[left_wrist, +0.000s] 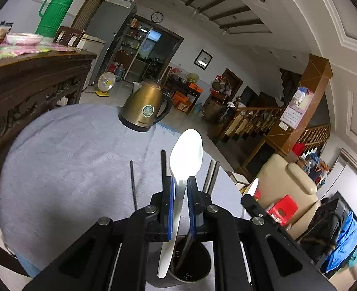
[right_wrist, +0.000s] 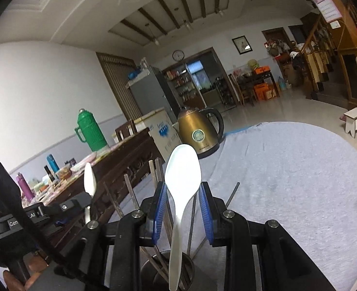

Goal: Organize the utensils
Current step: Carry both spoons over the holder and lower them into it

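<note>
Each hand carries a white plastic soup spoon, and the coming move turns on how each spoon stands over a cup beneath its gripper. The left gripper (left_wrist: 180, 189) is clamped tight on the neck of its white plastic spoon (left_wrist: 187, 152), whose long axis runs along the fingers: bowl forward and up, handle tip trailing down and back to the rim of a dark cylindrical holder (left_wrist: 190, 262) directly beneath the jaws. The right gripper (right_wrist: 182, 194) has its blue pads set a little wider, and its own white spoon (right_wrist: 182, 169) sits between them, though whether the pads actually press it cannot be told; that handle drops straight into a round metal cup (right_wrist: 166, 269) already bristling with grey metal chopsticks (right_wrist: 130, 191). Each spoon is nearest to its own hand's holder, so lowering handle-first looks like the next step for both. The work surface is a round table under a pale grey-blue cloth (right_wrist: 299, 181), with a brass-coloured electric kettle (left_wrist: 147, 106) at its far edge. Beyond lie a carved dark wooden sideboard (left_wrist: 33, 84) carrying a green thermos jug (left_wrist: 56, 9), a tiled floor and a wooden staircase.
</note>
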Demonstrator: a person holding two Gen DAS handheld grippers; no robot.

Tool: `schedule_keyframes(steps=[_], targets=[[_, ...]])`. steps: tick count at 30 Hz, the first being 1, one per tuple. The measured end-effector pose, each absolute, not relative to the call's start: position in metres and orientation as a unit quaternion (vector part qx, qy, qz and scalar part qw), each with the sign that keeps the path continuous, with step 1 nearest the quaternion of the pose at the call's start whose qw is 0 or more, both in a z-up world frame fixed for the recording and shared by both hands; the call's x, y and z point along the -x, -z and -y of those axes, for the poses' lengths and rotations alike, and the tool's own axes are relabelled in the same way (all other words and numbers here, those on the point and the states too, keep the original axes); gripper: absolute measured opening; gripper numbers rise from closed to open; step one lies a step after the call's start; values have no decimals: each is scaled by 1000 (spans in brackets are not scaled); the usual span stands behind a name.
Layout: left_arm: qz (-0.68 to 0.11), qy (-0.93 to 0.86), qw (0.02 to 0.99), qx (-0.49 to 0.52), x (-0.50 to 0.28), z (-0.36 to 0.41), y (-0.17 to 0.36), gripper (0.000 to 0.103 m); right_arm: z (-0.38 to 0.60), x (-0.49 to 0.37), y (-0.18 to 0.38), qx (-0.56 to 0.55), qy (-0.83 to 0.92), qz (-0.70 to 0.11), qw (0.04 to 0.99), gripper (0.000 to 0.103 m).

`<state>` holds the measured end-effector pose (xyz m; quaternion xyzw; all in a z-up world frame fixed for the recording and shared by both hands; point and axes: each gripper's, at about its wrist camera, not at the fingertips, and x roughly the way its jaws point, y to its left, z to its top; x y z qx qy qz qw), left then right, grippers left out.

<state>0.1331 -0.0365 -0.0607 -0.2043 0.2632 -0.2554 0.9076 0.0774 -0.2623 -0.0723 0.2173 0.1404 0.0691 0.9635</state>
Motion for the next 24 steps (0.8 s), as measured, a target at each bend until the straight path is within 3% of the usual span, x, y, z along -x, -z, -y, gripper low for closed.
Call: schedule_keyframes(steps=[24], targets=[[-242,273,913,184,-121,80,97,11,263,-77,101,-206,-69,-143,965,30]])
